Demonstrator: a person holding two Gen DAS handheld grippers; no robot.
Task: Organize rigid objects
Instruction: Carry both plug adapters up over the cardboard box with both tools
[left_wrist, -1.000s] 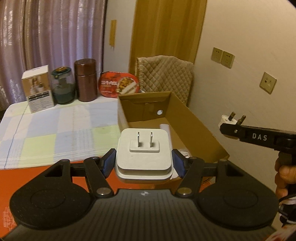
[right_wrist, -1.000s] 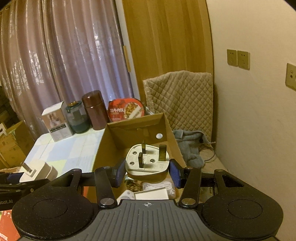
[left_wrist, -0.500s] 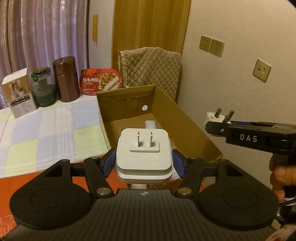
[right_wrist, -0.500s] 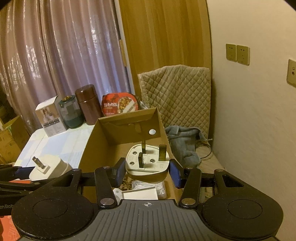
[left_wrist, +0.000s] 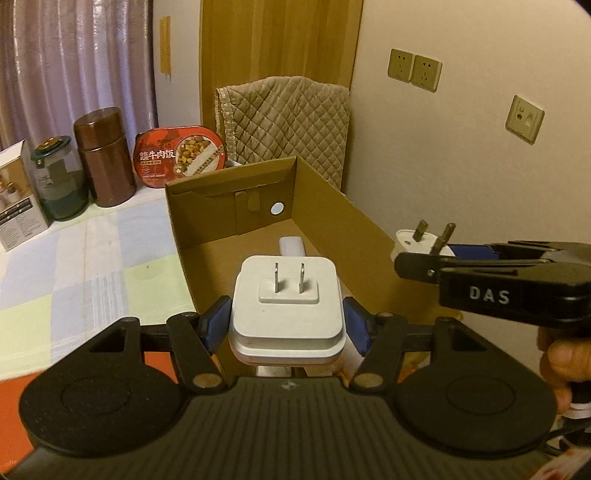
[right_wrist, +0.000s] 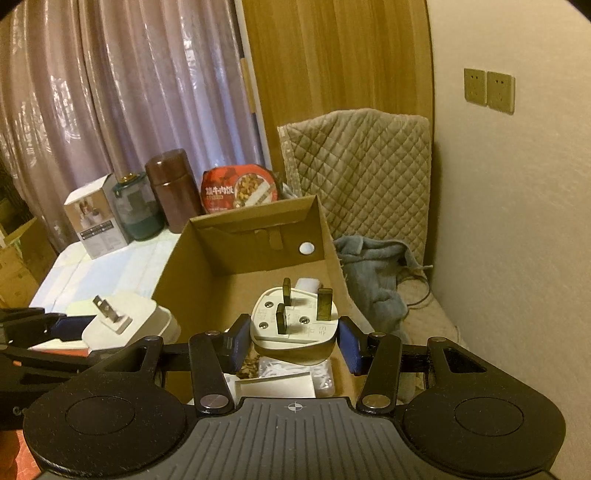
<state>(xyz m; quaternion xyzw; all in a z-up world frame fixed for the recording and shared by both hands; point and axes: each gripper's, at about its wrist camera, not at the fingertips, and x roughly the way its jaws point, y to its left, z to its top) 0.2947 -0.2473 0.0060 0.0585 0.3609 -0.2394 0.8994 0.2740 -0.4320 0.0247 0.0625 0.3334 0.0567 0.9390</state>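
Over one cardboard box (left_wrist: 332, 206) | left gripper (left_wrist: 287, 325) pinches square charger (left_wrist: 286, 306) | right gripper (right_wrist: 293, 343) pinches three-pin plug (right_wrist: 295, 325)

Dim warm indoor light, source perhaps overhead; soft shadows, fisheye bending at edges, dark corners

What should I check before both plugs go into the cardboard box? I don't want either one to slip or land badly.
1. Left gripper clamped on the square two-pin adapter: ok.
2. Right gripper clamped on the three-pin plug: ok.
3. Cardboard box open at the top: ok.
4. Bare box floor ahead of both plugs: ok at the far end; the near end already holds small items.
5. Grippers apart from each other: ok.
6. Adapter fully past the box's near wall: cannot tell.
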